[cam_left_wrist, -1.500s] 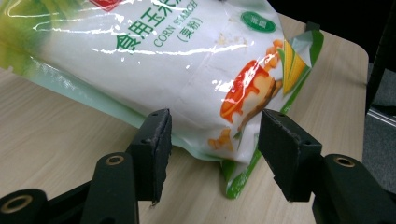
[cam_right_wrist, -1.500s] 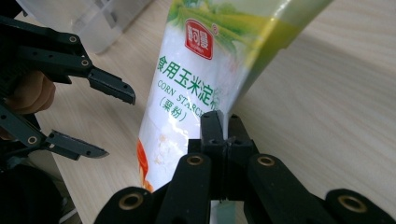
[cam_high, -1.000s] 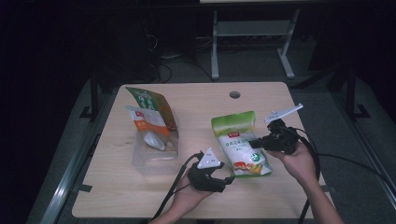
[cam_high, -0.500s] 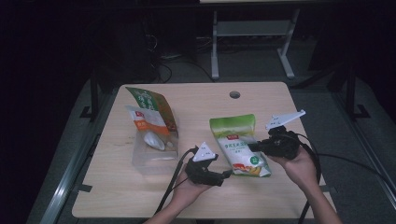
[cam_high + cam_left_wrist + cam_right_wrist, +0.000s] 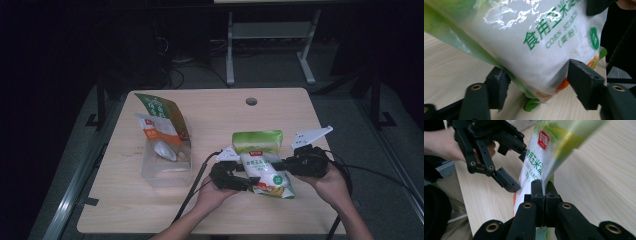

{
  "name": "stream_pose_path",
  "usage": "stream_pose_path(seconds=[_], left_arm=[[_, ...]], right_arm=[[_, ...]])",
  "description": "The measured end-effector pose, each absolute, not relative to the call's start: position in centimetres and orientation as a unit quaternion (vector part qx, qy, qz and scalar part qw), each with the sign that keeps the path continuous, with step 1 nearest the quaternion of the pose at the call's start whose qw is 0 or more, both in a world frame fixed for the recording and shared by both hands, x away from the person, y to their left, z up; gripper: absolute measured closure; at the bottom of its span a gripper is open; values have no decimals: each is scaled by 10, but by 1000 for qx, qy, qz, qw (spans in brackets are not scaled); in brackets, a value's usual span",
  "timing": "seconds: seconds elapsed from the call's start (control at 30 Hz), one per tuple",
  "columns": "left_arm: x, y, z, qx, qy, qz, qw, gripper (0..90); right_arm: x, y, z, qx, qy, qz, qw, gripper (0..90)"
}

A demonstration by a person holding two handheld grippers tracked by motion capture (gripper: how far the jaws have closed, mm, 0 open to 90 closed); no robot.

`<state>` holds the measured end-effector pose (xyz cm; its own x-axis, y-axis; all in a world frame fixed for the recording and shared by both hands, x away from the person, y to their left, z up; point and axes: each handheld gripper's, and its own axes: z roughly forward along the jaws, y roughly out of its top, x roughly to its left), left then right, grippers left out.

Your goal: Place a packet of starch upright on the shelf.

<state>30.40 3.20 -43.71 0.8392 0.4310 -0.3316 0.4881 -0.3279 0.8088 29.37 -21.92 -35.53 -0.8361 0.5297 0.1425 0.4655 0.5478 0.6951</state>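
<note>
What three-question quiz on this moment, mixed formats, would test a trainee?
1. True or false: the right hand-held gripper is shut on the edge of the corn starch bag.
2. Multiple choice: the left hand-held gripper has its jaws A) clamped flat on bare table, B) on either side of the bag's lower corner, C) around the clear container.
3. Fill in: the orange and green bag leans in the ____ container at the left of the table.

Key: 1 true; 2 B; 3 clear.
</note>
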Motion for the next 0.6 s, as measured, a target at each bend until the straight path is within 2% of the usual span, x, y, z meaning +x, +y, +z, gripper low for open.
stream_pose_path(seconds=[0.17, 0.4, 0.6], left_arm=[[302, 34, -434, 805, 288, -25, 518, 556], [294, 38, -423, 808, 281, 32, 516, 701], [290, 47, -418, 812, 278, 66, 509, 738]], right_arm=[[293, -222, -358, 290, 878, 379, 40, 879], [293, -219, -359, 285, 883, 371, 40, 855], [295, -206, -364, 278, 887, 366, 40, 843]])
